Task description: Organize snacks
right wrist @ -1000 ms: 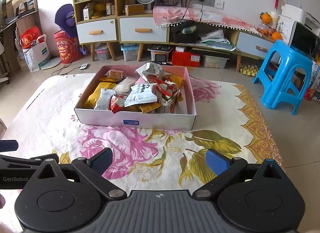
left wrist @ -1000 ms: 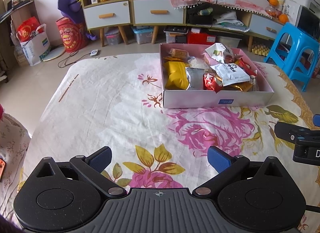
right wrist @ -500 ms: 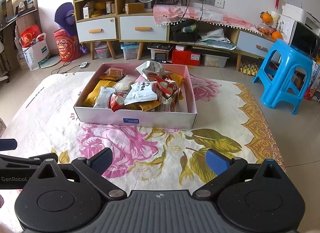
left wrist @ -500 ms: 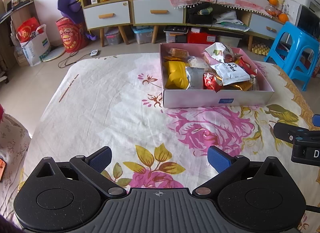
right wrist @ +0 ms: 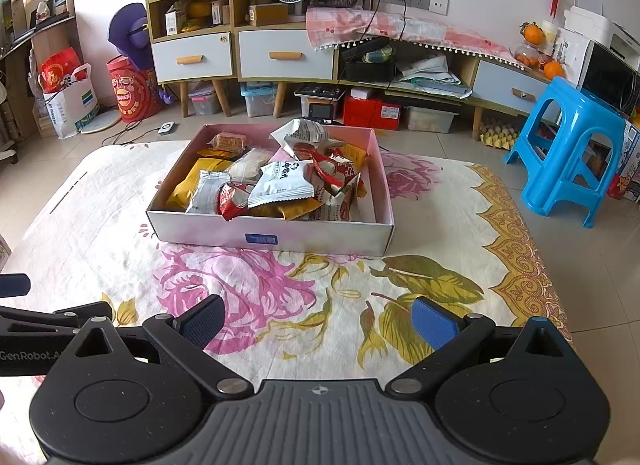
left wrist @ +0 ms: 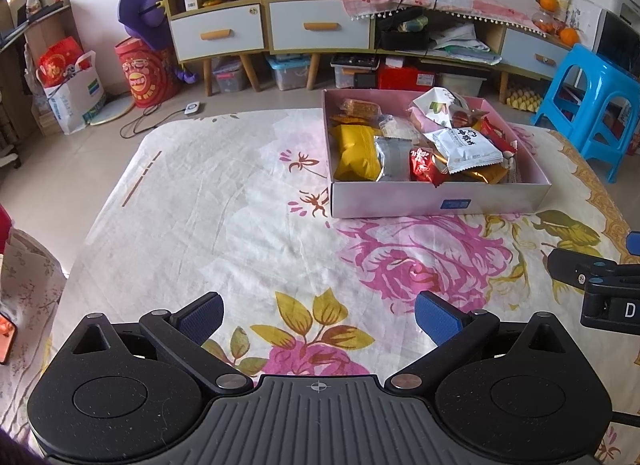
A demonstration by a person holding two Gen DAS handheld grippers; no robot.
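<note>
Surface: a bed or low table under a floral sheet (right wrist: pixel 248 289); which of the two it is, I cannot tell.
Box: pink open box (right wrist: pixel 320 235) sits on the sheet, far of both grippers; in the left wrist view it lies far and to the right (left wrist: pixel 400 201).
Snacks: all visible packets lie inside the box, loosely heaped and overlapping; none shows on the sheet around it.
Packets noted: yellow bag (right wrist: pixel 192 181) at the box's left side; silver packet (right wrist: pixel 206 195) just beside it; red packet (right wrist: pixel 234 201) near the front wall; white packet (right wrist: pixel 282 181) lying on top of the heap, tilted.
Left gripper (left wrist: pixel 318 315): jaws apart, nothing between them, held near over the sheet, well apart from the box.
Right gripper (right wrist: pixel 318 321): jaws apart, empty, near edge of the sheet, box straight ahead.
Stage (judgement): fits either a mixed pile waiting to be sorted or snacks already gathered into the box; the views do not settle which.
Handling (judgement): the packets are crinkly and slippery; grip a flat sealed edge, not the puffed middle.
Risk (judgement): the top white packet overlaps its neighbours, so lifting one beneath would drag others along.
</note>
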